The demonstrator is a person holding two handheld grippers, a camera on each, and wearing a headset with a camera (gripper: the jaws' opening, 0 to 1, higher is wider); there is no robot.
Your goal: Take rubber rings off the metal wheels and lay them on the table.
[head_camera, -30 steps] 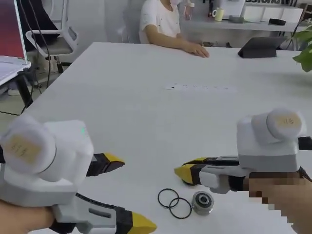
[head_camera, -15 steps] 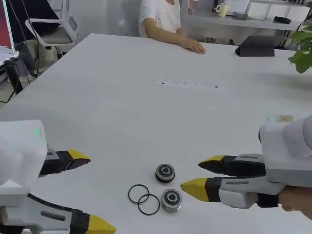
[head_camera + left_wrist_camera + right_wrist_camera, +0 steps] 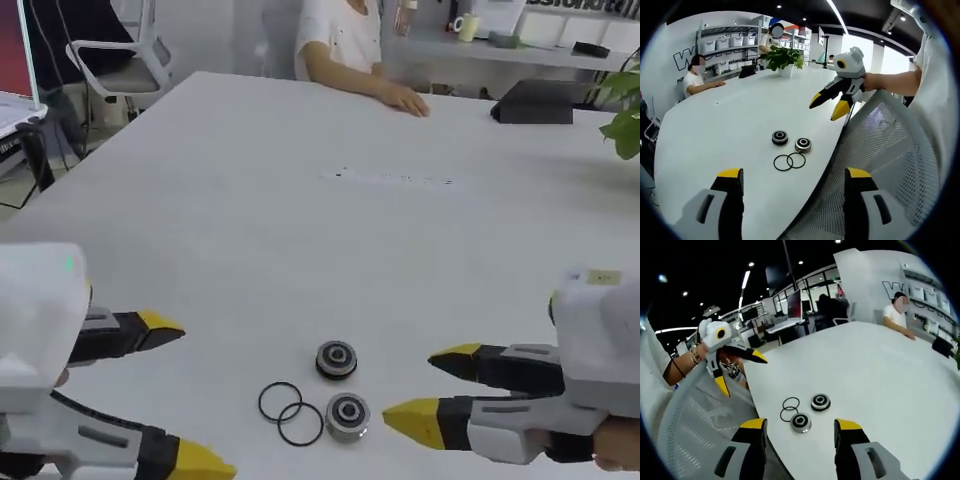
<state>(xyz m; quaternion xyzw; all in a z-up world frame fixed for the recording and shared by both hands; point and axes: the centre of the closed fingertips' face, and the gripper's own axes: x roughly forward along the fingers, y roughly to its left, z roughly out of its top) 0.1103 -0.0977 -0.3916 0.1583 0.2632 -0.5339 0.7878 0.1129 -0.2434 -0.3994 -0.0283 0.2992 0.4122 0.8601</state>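
Observation:
Two small metal wheels lie on the white table [image 3: 300, 230] near its front edge: one [image 3: 336, 360] farther back, one [image 3: 347, 416] nearer. Beside the nearer wheel lie two thin black rubber rings [image 3: 290, 412], overlapping and flat. The same wheels [image 3: 789, 141] and rings [image 3: 789, 161] lie ahead of the left gripper [image 3: 792, 181], which is open and holds nothing. My left gripper [image 3: 165, 395] stands left of the parts. The right gripper [image 3: 432, 385] is to their right, open, with nothing between its tips. From the right gripper [image 3: 798, 425] the wheels [image 3: 811, 411] and rings [image 3: 789, 409] lie just ahead.
A person in white sits at the far end of the table with a hand [image 3: 405, 100] on it. A dark tablet [image 3: 534, 102] and a green plant [image 3: 620, 110] are at the far right. An office chair [image 3: 110, 70] stands far left. A mesh chair back [image 3: 885, 165] is by the table edge.
The head camera shifted, so a second wheel has come into sight behind the first. My right gripper has drawn back to the right and its jaws have opened. Rings and wheels lie still.

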